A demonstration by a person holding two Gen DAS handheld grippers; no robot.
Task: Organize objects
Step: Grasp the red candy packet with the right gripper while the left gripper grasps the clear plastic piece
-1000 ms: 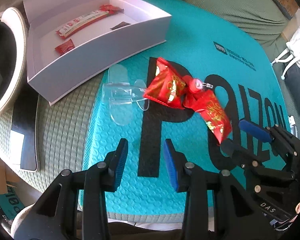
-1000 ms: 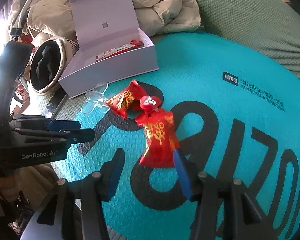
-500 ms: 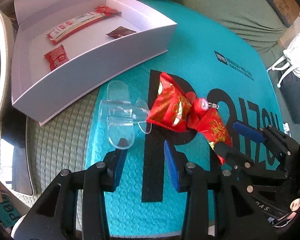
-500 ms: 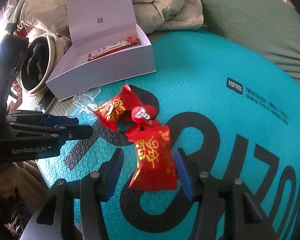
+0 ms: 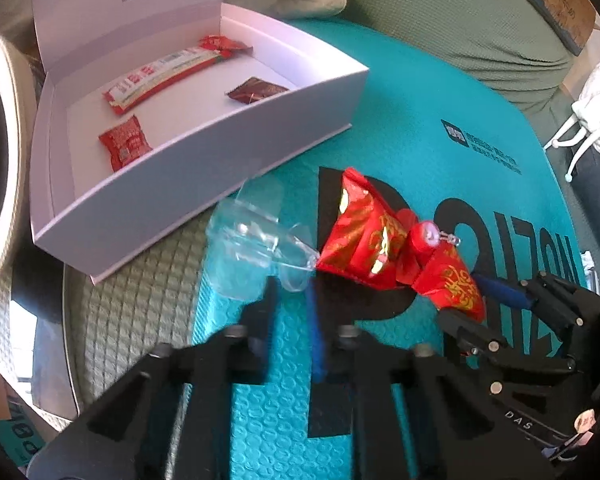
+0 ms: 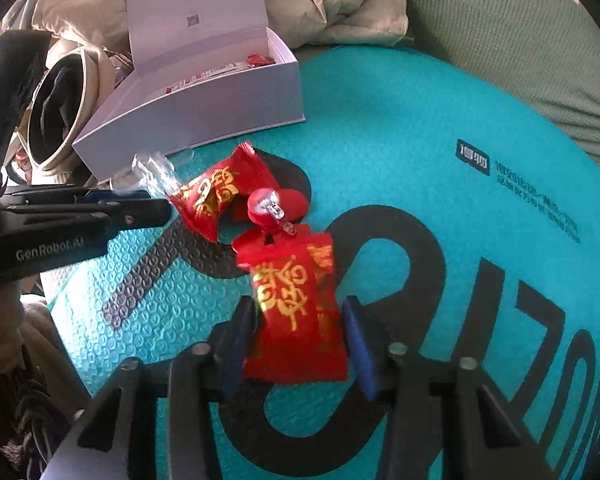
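Observation:
Two red-and-gold packets joined by a red round clip [image 6: 265, 205] lie on the teal mat [image 6: 400, 128]. The near packet [image 6: 298, 308] lies between the fingers of my open right gripper [image 6: 298, 336], not pinched. The far packet [image 5: 366, 232] lies beside a clear plastic piece [image 5: 246, 244]. My open left gripper [image 5: 290, 308] is just short of that clear piece; it also shows in the right wrist view [image 6: 148, 206]. A white open box [image 5: 204, 152] holds several red snack packets [image 5: 125, 148].
A round cream-rimmed dark bin [image 6: 60, 108] stands left of the box. A beige quilt [image 6: 332, 0] and a green cushion [image 6: 500, 40] lie behind the mat. A green ribbed cloth [image 5: 140, 304] lies under the mat's left edge.
Both grippers have moved forward. The right fingers now straddle the near red packet. The left fingers have closed in on the clear plastic piece.

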